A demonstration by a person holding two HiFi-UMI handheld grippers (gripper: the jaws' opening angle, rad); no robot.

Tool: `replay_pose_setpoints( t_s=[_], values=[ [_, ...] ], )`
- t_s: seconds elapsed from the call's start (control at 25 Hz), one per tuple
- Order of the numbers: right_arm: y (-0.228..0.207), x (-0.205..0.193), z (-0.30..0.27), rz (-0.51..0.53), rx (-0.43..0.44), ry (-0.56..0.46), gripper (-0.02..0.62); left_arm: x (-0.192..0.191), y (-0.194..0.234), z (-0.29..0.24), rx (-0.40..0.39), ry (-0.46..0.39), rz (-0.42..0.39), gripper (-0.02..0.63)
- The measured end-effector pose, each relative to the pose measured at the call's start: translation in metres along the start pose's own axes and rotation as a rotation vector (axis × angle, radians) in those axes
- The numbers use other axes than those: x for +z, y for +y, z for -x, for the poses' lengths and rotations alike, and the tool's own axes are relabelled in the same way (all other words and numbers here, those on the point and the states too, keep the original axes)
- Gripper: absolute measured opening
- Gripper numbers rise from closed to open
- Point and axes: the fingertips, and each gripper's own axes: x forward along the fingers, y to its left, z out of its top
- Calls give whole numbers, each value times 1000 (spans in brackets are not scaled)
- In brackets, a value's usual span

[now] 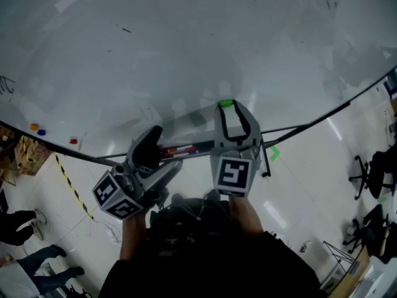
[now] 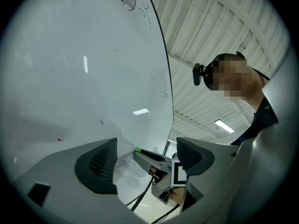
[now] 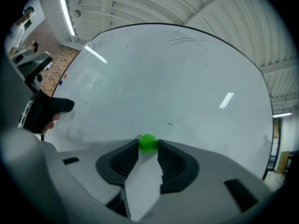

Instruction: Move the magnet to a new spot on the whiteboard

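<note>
A small green magnet [image 1: 226, 103] sits against the whiteboard [image 1: 186, 42] near its lower edge. My right gripper [image 1: 226, 106] points at the board and is shut on the magnet. In the right gripper view both pads touch the green magnet [image 3: 148, 142] at the tips of the right gripper [image 3: 148, 146]. My left gripper [image 1: 158, 154] hangs lower left of it, open and empty, close to the board's tray. In the left gripper view the left gripper [image 2: 147, 160] frames the right gripper [image 2: 140, 152] and the magnet [image 2: 138, 150]. The left gripper's dark finger [image 3: 46, 111] shows in the right gripper view.
Orange [image 1: 33, 126], blue [image 1: 41, 131] and red [image 1: 74, 141] magnets sit low on the board at left. Markers [image 1: 180, 149] lie on the tray. Below are yellow-black floor tape [image 1: 65, 179], a bystander's legs [image 1: 25, 219] and office chairs [image 1: 372, 172].
</note>
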Motion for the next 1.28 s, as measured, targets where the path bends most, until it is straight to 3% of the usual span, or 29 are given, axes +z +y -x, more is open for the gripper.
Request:
replay_pose_setpoints(
  t_s=[0.32,0.68,1.28],
  values=[
    [-2,2,1,-99,37,-27,149,1,0,5,-9,16,-6,390],
    [-2,5,23,-259,209,-53,149,-7,-9,0,-49,21,11,390],
    [-27,15,75,-294,259,-92,149,-31,-35,-18,-97,54,54,391]
  ],
)
